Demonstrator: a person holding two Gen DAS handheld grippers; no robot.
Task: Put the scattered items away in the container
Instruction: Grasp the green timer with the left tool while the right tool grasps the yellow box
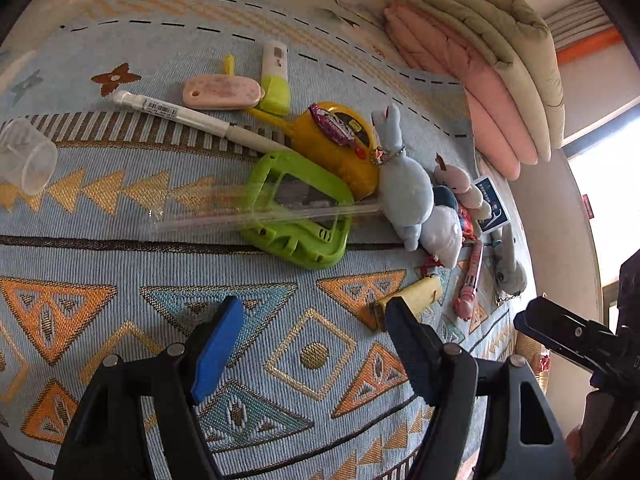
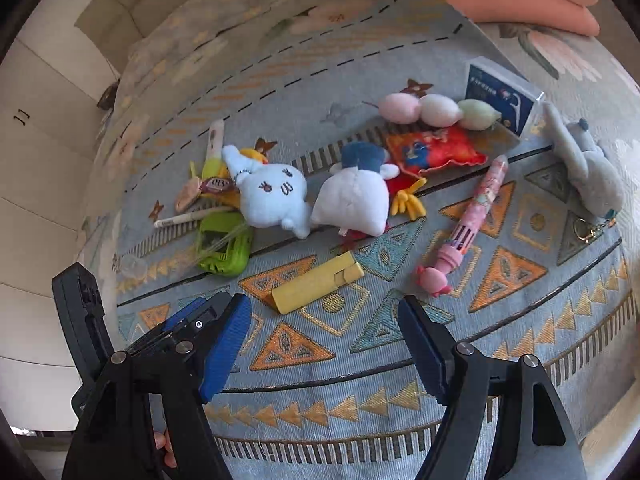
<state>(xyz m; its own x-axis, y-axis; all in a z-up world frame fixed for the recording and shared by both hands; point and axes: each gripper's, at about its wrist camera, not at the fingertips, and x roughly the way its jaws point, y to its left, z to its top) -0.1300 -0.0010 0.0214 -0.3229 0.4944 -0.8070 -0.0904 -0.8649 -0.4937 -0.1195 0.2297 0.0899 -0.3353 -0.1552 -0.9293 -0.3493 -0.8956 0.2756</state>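
Note:
Scattered items lie on a patterned blue cloth [image 1: 120, 264]. In the left wrist view these include a green plastic frame [image 1: 296, 208], a yellow tape measure [image 1: 340, 148], a white pen [image 1: 192, 116], a pink case [image 1: 222, 92] and a pale blue plush [image 1: 404, 188]. My left gripper [image 1: 315, 308] hangs open over bare cloth, just short of them. In the right wrist view a yellow box [image 2: 316, 284] lies just beyond my open right gripper [image 2: 325, 302]. A pink pen [image 2: 468, 232], a white plush [image 2: 356, 196] and a red pouch [image 2: 432, 152] lie farther off.
A clear cup [image 1: 26, 160] lies at the cloth's left. Folded pink and beige quilts [image 1: 500, 80] are stacked behind the items. A grey plush [image 2: 588, 168] and a blue box [image 2: 500, 96] sit at the far right. The two grippers hang close, side by side.

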